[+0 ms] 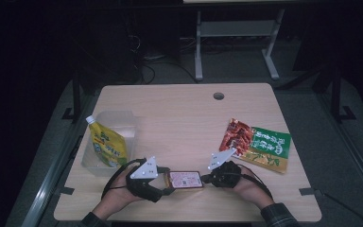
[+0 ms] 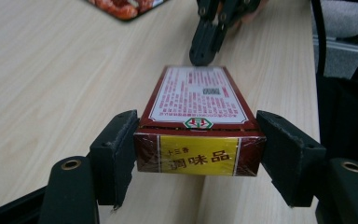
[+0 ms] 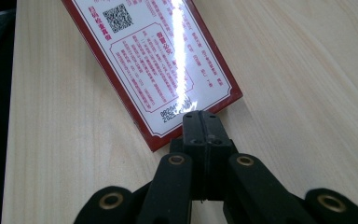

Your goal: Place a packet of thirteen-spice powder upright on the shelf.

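Nearest, at the front edge of the surface [image 1: 179, 118]: the spice box [image 1: 185, 180], flat on its broad face, printed back panel up, between the two hands.

Left hand-held gripper [image 2: 199, 144] closed on the spice box [image 2: 198, 100] across its width, one pad against each long side just behind the yellow-labelled end, jaws standing wide because the box itself is wide. Probably gripped low and level like this so that the box stays square on the surface and can be lifted without tipping.

Right hand-held gripper [image 3: 201, 126] fully closed, nothing between its jaws, its joined tips resting at the opposite short end of the spice box [image 3: 154, 60], near a corner. Seemingly there as a stop or a nudge, holding the box against the left grip rather than grasping it. Hard to tell whether the tips press on the top face or only on the edge.

So: box directly ahead of both tools, clamped at one end, touched at the other.

Farther back on the left, a clear tub [image 1: 123, 118] holding a yellow-green pouch [image 1: 108, 144] upright, a likely destination. Farther right, a snack packet [image 1: 257, 144] lying flat, well apart from both hands.
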The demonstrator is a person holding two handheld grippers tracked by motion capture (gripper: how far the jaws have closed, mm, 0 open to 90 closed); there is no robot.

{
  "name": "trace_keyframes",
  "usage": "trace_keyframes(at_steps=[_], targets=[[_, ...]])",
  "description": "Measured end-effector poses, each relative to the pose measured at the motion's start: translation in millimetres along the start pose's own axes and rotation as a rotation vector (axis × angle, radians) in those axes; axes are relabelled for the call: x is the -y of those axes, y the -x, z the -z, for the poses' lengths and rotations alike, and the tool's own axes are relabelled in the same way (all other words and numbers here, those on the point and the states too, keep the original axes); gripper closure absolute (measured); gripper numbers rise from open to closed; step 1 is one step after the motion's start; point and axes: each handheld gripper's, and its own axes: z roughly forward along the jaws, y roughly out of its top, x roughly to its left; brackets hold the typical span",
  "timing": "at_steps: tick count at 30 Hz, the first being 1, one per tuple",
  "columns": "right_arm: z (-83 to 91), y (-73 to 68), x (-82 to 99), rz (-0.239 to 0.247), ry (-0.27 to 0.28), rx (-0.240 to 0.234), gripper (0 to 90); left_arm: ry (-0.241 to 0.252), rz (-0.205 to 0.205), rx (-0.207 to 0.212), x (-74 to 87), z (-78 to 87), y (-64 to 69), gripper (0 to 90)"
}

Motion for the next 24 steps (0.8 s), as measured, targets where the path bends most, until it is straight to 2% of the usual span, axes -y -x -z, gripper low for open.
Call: trace_keyframes(at_steps=[3,9,11,20,21,24], targets=[[-0.6,0.0,0.3,-0.006,-0.002,-0.001,90.0,0.03,-0.006,0.009,-6.7,0.2,-1.7,31.6],[-1.8,0.7,1.0,-0.007,-0.009,-0.01,90.0,0.054,-0.023,0.026,-18.8,-0.9,-5.3,31.7],[-2.3,-0.2,0.7,-0.021,-0.006,-0.018,90.0,0.069,-0.02,0.032,-22.3,-1.8,-6.8,31.7],[-4.5,-0.1,1.2,-0.01,-0.015,-0.031,90.0,0.127,-0.019,0.061,-36.4,-8.2,-14.3,31.8],[-5.6,1.4,1.6,0.015,-0.016,-0.029,90.0,0.132,-0.017,0.066,-37.5,-9.1,-14.8,31.9],[-6.4,0.2,1.4,0.01,-0.021,-0.036,90.0,0.141,-0.025,0.074,-42.0,-12.3,-16.4,31.9]])
